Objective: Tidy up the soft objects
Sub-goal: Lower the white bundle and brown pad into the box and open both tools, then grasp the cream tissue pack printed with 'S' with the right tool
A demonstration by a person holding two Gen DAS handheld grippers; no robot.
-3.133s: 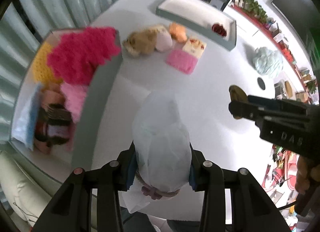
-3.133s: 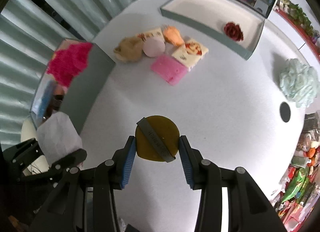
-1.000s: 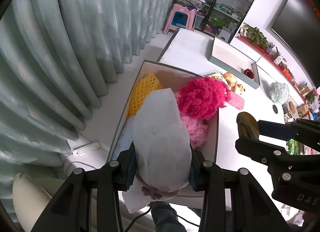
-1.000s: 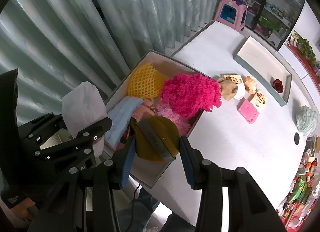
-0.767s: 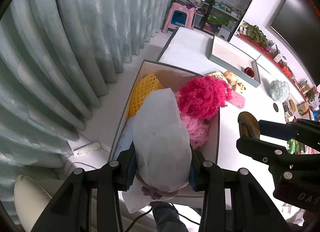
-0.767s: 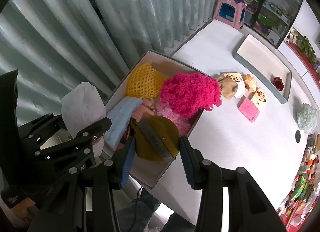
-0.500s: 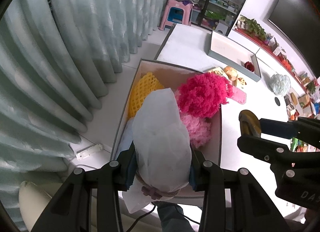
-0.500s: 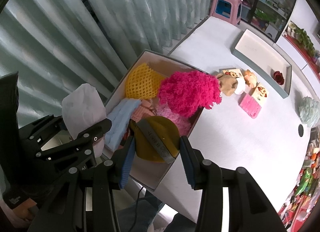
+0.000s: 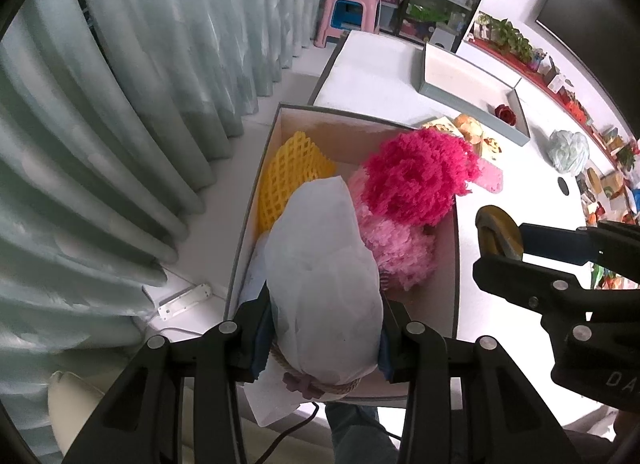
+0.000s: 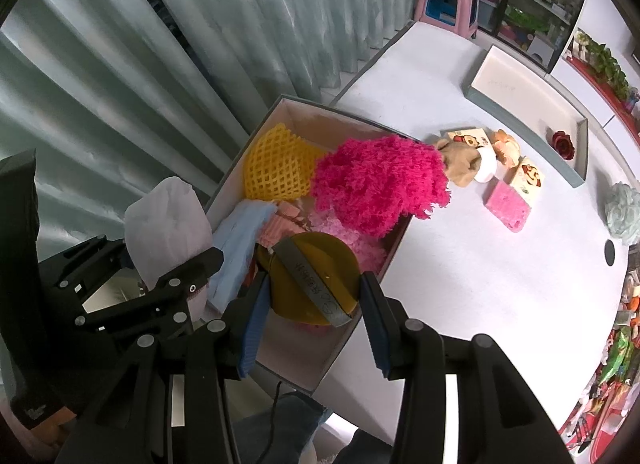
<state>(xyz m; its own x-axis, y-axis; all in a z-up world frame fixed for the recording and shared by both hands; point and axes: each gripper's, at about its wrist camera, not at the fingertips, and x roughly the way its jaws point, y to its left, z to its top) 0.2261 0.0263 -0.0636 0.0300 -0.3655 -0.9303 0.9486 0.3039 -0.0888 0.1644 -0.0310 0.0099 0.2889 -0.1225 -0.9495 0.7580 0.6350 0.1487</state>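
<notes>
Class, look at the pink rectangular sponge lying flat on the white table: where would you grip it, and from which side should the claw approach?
Grip the pink sponge across its two long edges, coming from straight above. It lies flat with its broad face up, so only the thin sides offer opposing surfaces. The side towards the printed block looks crowded, so squeezing near the free end is probably safer.
</notes>
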